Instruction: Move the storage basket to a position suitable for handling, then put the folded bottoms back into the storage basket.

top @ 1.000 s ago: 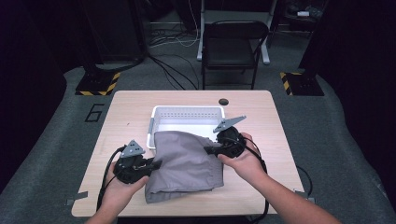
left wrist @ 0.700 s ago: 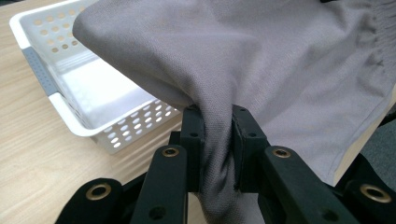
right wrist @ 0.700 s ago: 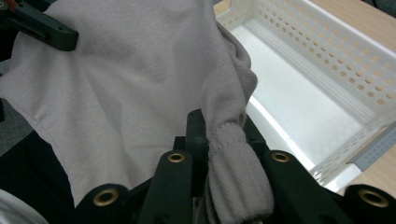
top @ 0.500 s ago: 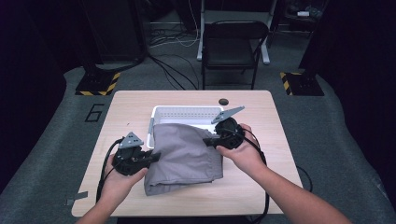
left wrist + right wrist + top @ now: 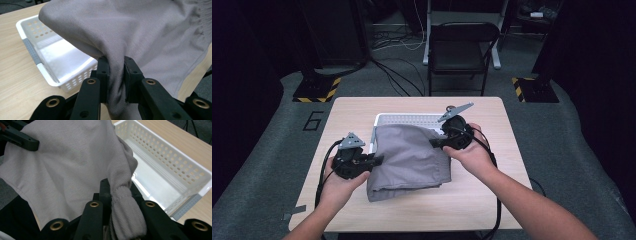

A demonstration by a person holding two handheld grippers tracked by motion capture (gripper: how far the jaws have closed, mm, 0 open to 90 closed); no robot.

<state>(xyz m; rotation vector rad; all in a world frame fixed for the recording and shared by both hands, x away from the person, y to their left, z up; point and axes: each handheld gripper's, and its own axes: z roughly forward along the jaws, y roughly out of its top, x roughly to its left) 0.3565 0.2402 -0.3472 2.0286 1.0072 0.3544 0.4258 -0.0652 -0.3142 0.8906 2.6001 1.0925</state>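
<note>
High view: A grey garment (image 5: 409, 160) lies at the centre of the frame on the tabletop (image 5: 507, 130). Its upper edge is draped over the near rim of a white perforated basket (image 5: 412, 120) just above it. The left gripper (image 5: 374, 160), at centre left, is clamped on the garment's left edge. The right gripper (image 5: 434, 143), just right of centre, is clamped on the upper right edge. The lower part of the garment rests folded on the tabletop. Judgement: the work in hand is transfer of the garment into the basket. The grasp on both edges is done; the lift is under way; placement inside the basket is left.

Left gripper view: The left gripper (image 5: 116, 75), at bottom centre, has its jaws closed on a pinched fold of the garment (image 5: 140, 32). Cloth fills the gap between the jaws. The garment hangs across the upper and right part of the frame. The basket (image 5: 30, 47) sits at centre left with a bare interior.

Right gripper view: The right gripper (image 5: 120, 195), at bottom centre, has its jaws closed on a bunched, ribbed edge of the garment (image 5: 67, 162). The garment spreads to the left. The basket (image 5: 175, 157) occupies the right of the frame, with nothing inside.
</note>
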